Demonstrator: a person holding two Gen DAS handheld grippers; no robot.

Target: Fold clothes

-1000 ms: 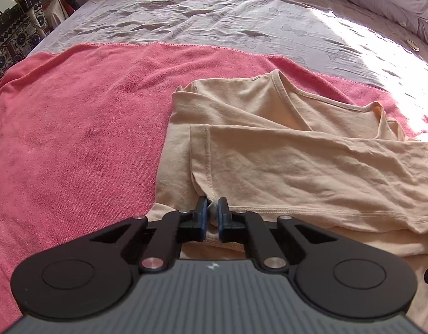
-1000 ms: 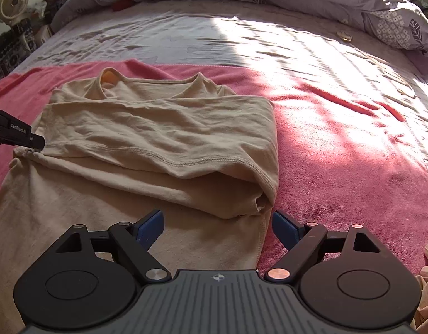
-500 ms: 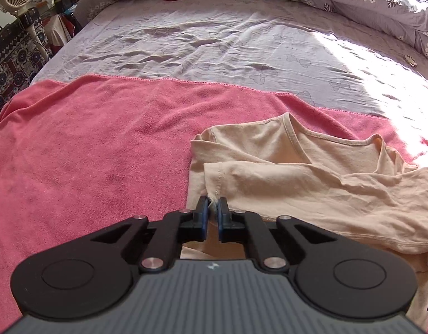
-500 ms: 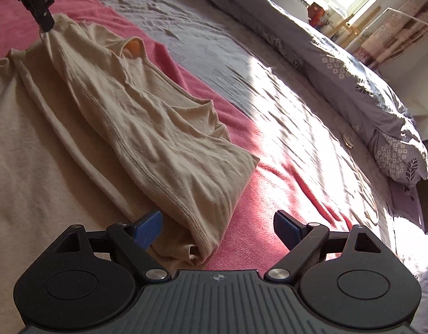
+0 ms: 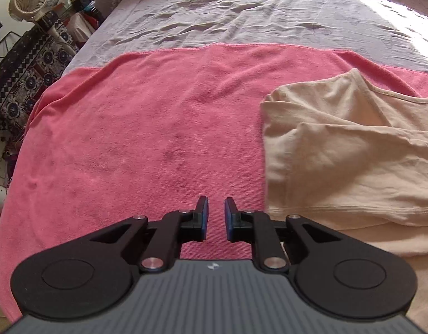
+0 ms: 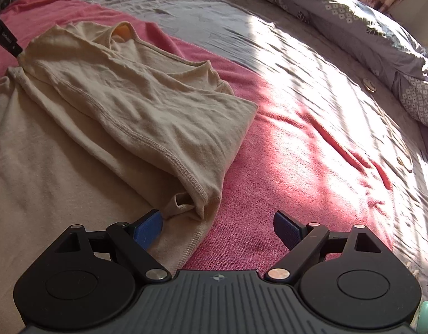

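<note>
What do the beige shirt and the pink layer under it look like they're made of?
Beige shirt: thin, matte knit, probably cotton jersey; it drapes in soft wrinkles and shows stitched hems. Pink towel: looks like terry or fleece, with a fuzzy, napped surface and a stitched edge against the bedsheet. The exact fibre of either can't be told from here.
</note>
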